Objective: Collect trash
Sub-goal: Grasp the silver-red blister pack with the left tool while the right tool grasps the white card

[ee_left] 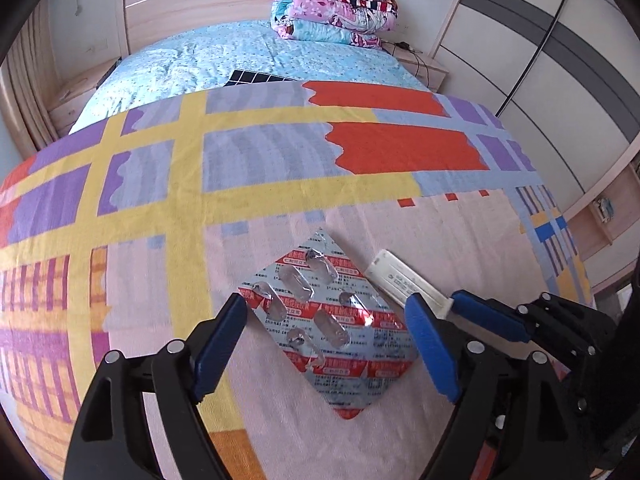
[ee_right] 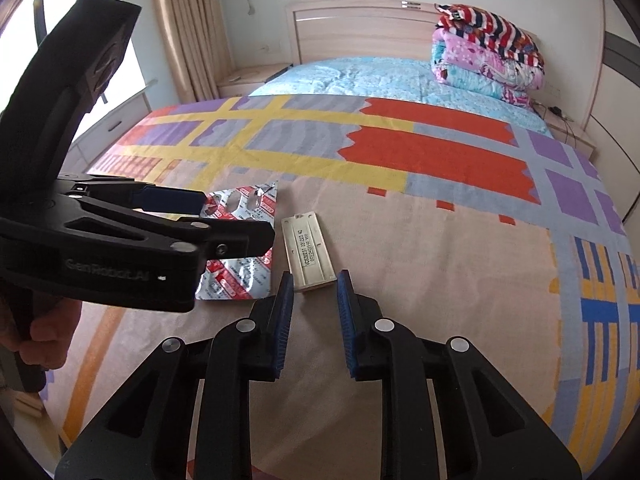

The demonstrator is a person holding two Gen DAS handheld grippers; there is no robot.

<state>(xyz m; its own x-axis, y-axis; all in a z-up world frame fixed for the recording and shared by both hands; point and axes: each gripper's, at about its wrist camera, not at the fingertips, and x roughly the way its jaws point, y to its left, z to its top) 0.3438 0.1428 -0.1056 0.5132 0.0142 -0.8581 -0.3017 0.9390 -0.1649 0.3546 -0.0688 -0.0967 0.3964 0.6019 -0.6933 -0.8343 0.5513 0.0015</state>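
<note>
A silver foil blister pack with red printed bands and emptied clear bubbles (ee_left: 325, 328) lies flat on the multicoloured patterned blanket (ee_left: 168, 200) in the lower middle of the left wrist view, turned like a diamond. The left gripper (ee_left: 326, 312) hovers over it with its blue-padded jaws spread wide, one pad at each side corner of the pack and neither pressing on it, so the tool is released. Just to the right of the pack, a flat cream plastic rectangular piece with a printed label (ee_right: 307, 254) rests on the blanket, running away from the camera in the centre of the right wrist view. The right gripper (ee_right: 314, 286) has its blue pads drawn in close to the near end of this piece, one pad by each near corner; whether they actually pinch it I cannot tell. A hand (ee_right: 42, 334) at the lower left of the right wrist view holds the handle of the left tool. A stack of folded colourful quilts (ee_left: 334, 4) sits at the upper middle, by the pale wooden headboard (ee_left: 192, 8).
</note>
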